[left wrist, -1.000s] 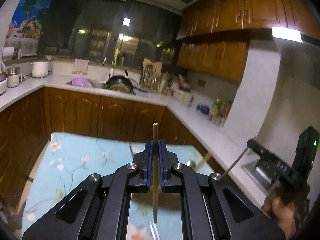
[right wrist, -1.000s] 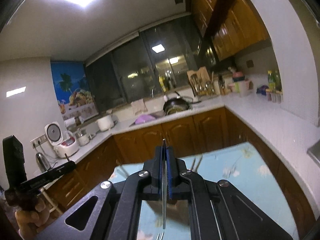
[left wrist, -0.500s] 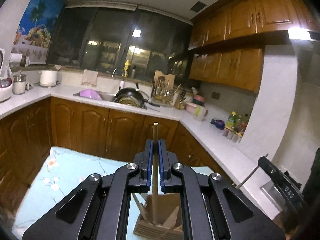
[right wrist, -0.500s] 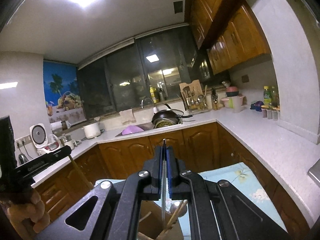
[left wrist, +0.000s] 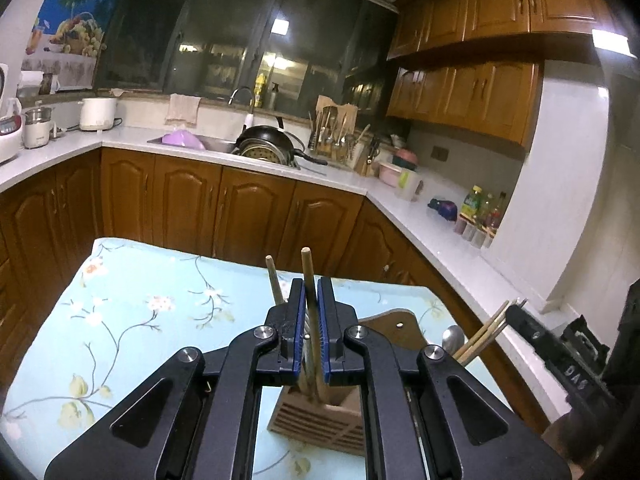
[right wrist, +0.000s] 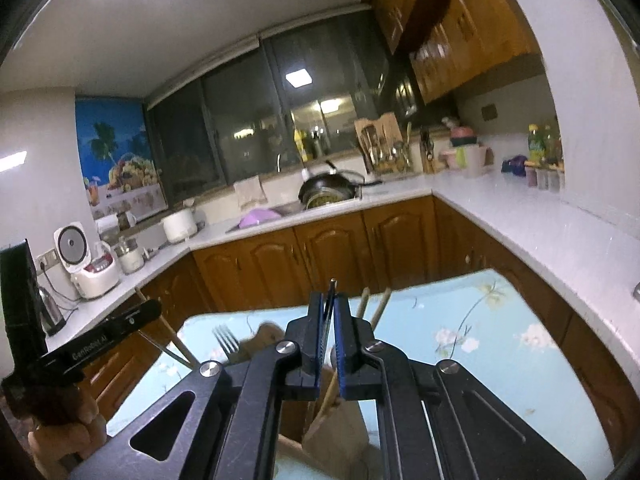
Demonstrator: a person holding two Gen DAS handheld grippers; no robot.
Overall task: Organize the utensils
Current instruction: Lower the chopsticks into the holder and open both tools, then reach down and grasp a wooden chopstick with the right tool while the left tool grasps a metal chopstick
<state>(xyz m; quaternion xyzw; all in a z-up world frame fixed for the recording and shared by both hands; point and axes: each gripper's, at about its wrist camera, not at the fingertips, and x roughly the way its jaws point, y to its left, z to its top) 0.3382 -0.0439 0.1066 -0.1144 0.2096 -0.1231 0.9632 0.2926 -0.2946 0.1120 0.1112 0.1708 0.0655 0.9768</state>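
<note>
A: What has the left gripper [left wrist: 311, 292] got?

B: Its blue pads are clamped on a wooden chopstick [left wrist: 310, 280], held nearly upright, lower end over the wooden utensil holder [left wrist: 316, 420] on the floral tablecloth [left wrist: 132, 312].

A: And the right gripper [right wrist: 329, 312]?

B: Closed on a thin dark metal handle [right wrist: 332, 286]; which utensil it belongs to I cannot tell. It hangs just above the same holder, beside a fork [right wrist: 226, 340] and more chopsticks [right wrist: 374, 306] standing there.
</note>
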